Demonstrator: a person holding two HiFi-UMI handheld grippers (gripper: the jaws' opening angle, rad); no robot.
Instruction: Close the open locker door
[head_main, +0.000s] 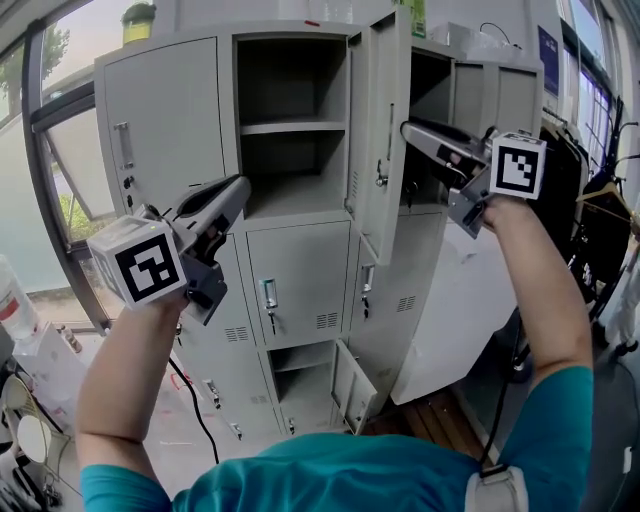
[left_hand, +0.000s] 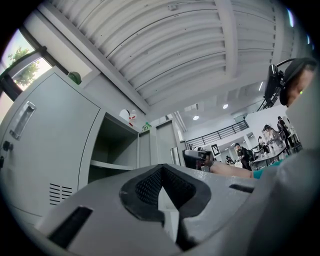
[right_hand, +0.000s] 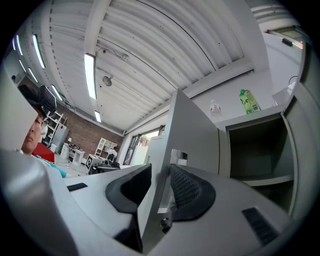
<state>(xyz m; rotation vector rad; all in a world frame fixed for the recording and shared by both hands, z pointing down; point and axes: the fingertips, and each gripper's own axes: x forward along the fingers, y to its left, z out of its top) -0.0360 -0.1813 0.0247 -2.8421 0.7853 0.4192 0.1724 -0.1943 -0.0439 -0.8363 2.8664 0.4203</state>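
Observation:
The grey locker bank (head_main: 170, 120) has its top middle compartment (head_main: 295, 150) open, with one shelf inside. Its door (head_main: 388, 120) swings out toward me, hinged on the right. My right gripper (head_main: 408, 130) is raised at the door's free edge. In the right gripper view the door (right_hand: 192, 135) runs edge-on between the jaws of the right gripper (right_hand: 159, 172), which stand apart around it. My left gripper (head_main: 243, 184) is shut and empty, at the lower left corner of the open compartment. From the left gripper (left_hand: 161, 172) the same compartment (left_hand: 112, 155) shows ahead.
A small bottom locker door (head_main: 352, 385) also hangs open. A green bottle (right_hand: 248, 101) stands on top of the lockers. A white panel (head_main: 460, 310) leans at the right, beside hanging clothes (head_main: 600, 200). A black cable (head_main: 195, 410) lies on the floor.

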